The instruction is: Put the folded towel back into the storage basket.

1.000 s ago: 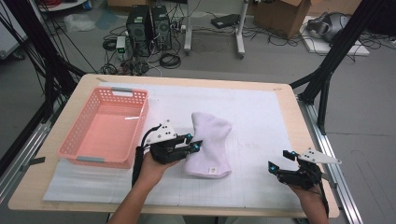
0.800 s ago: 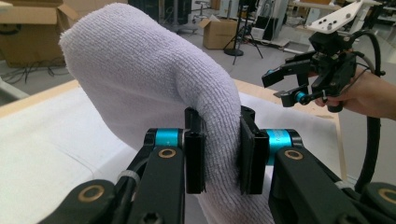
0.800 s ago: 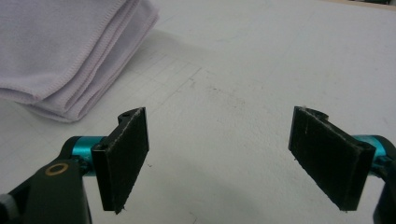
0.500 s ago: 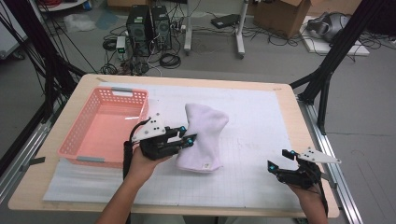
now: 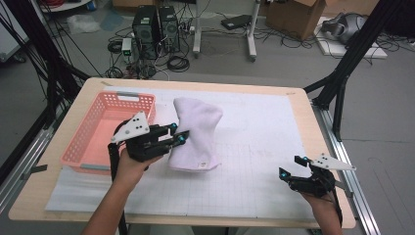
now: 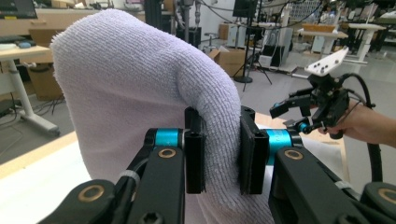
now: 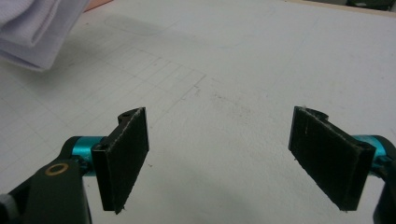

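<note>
Beside the pink basket [image 5: 98, 132], near the middle of the table [image 5: 293, 98], we have the folded white towel [image 5: 195, 132] pinched in our left gripper [image 5: 176, 135]; the left gripper view shows both jaws pressed into one thick fold of the terry cloth [image 6: 140, 84], with most of the towel bulging free above them. The towel looks partly lifted, its lower edge seemingly close to or touching the white grid mat [image 5: 254, 171]. Our right gripper [image 5: 292, 167] rests well apart at the near right corner, jaws spread wide over bare mat [image 7: 224, 70] and holding nothing. We judge the main risk to be the one-sided hold: gripped at one fold only, the loose layers could sag and unfold as we carry it toward the basket, or the trailing end could snag on the basket rim and drape over the edge. A soft, thick fold may also slip out of the pads [image 6: 195, 154] if we swing quickly.
</note>
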Demonstrator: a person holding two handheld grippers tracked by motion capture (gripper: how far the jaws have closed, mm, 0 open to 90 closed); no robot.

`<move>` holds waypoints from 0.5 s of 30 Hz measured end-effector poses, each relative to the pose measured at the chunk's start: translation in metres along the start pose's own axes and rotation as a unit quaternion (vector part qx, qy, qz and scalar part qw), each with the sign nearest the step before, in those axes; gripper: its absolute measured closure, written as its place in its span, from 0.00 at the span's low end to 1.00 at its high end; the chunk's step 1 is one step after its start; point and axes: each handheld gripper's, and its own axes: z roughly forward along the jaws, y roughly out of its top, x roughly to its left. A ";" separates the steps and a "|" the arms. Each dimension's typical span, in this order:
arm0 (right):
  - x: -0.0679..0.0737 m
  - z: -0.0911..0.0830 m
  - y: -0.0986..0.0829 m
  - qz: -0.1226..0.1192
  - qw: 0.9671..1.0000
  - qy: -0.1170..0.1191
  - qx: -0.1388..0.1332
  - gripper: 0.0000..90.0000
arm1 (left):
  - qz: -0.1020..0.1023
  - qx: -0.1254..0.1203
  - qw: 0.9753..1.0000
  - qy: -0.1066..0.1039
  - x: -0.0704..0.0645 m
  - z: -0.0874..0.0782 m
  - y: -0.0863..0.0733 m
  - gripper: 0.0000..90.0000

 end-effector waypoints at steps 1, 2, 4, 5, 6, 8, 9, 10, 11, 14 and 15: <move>0.000 0.000 0.000 0.000 1.000 0.000 0.001 0.21 | 0.001 -0.002 1.000 -0.001 0.002 -0.003 0.002 0.84; 0.001 0.000 0.000 -0.001 1.000 0.000 0.001 0.21 | 0.001 -0.004 1.000 0.001 0.003 -0.005 0.003 0.84; 0.001 0.000 0.001 -0.001 1.000 0.000 0.001 0.21 | 0.004 -0.007 1.000 0.002 0.008 -0.011 0.005 0.84; 0.001 0.000 0.001 0.000 1.000 0.000 0.001 0.21 | 0.003 -0.010 1.000 0.005 0.009 -0.014 0.006 0.84; 0.001 0.001 0.001 0.000 1.000 0.000 0.001 0.21 | 0.003 -0.012 1.000 0.005 0.011 -0.017 0.007 0.84; 0.001 0.001 0.001 0.002 1.000 -0.001 0.002 0.21 | 0.001 -0.015 1.000 0.007 0.015 -0.023 0.009 0.84; 0.001 0.001 0.001 0.001 1.000 -0.001 0.002 0.21 | 0.000 -0.017 1.000 0.010 0.016 -0.026 0.009 0.84; 0.002 0.001 0.001 0.001 1.000 0.000 0.003 0.21 | -0.001 -0.019 1.000 0.011 0.018 -0.029 0.010 0.84; 0.002 0.001 0.001 0.002 1.000 0.000 0.003 0.21 | -0.002 -0.020 1.000 0.012 0.020 -0.032 0.010 0.84; 0.002 0.002 0.001 0.003 1.000 0.000 0.001 0.21 | -0.002 -0.025 1.000 0.013 0.026 -0.041 0.013 0.84; 0.002 0.002 0.001 0.003 1.000 0.000 0.001 0.21 | -0.002 -0.024 1.000 0.014 0.027 -0.043 0.014 0.84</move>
